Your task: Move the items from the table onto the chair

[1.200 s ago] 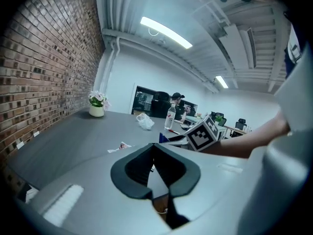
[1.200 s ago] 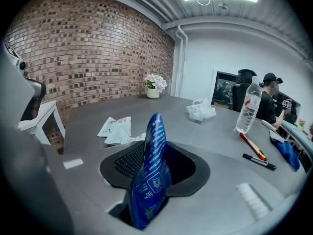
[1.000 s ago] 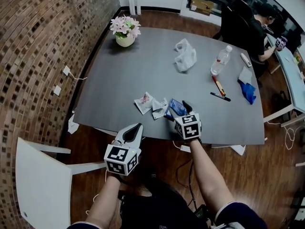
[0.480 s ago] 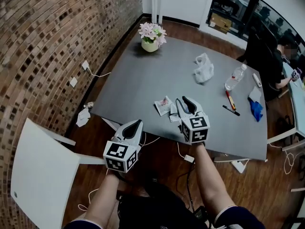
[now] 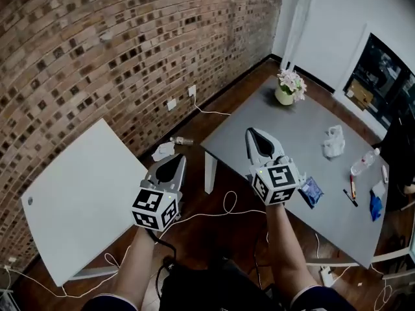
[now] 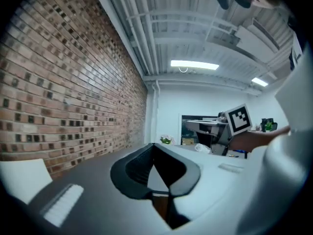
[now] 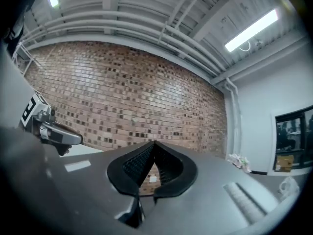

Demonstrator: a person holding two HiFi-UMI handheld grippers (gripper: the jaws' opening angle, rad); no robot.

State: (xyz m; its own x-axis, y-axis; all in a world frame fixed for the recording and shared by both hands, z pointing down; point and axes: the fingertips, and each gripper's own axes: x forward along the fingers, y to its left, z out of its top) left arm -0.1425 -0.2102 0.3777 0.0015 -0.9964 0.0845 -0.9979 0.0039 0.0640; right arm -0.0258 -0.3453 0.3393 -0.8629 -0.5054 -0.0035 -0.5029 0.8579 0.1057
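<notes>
In the head view the white chair (image 5: 84, 196) fills the lower left, its seat bare. To the right stands the grey table (image 5: 298, 135). On it lie a blue packet (image 5: 311, 190), a white plastic bag (image 5: 333, 141), a water bottle (image 5: 361, 163), pens (image 5: 352, 190) and a blue cloth (image 5: 375, 207). My left gripper (image 5: 170, 167) is shut and empty, over the floor between chair and table. My right gripper (image 5: 257, 138) hangs above the table's near corner. Its jaws meet, and nothing shows between them. Both gripper views look up at the brick wall and ceiling, left gripper (image 6: 154, 146) and right gripper (image 7: 154, 143) closed tip to tip.
A pot of pink flowers (image 5: 289, 87) stands at the table's far corner. White cables (image 5: 227, 207) and crumpled paper (image 5: 162, 151) lie on the wooden floor between chair and table. The brick wall (image 5: 130, 44) runs behind the chair.
The head view has swung left, from the table to the chair. The right gripper's jaws have gone from open over the packets to shut, and it has lifted away. The left gripper stayed shut.
</notes>
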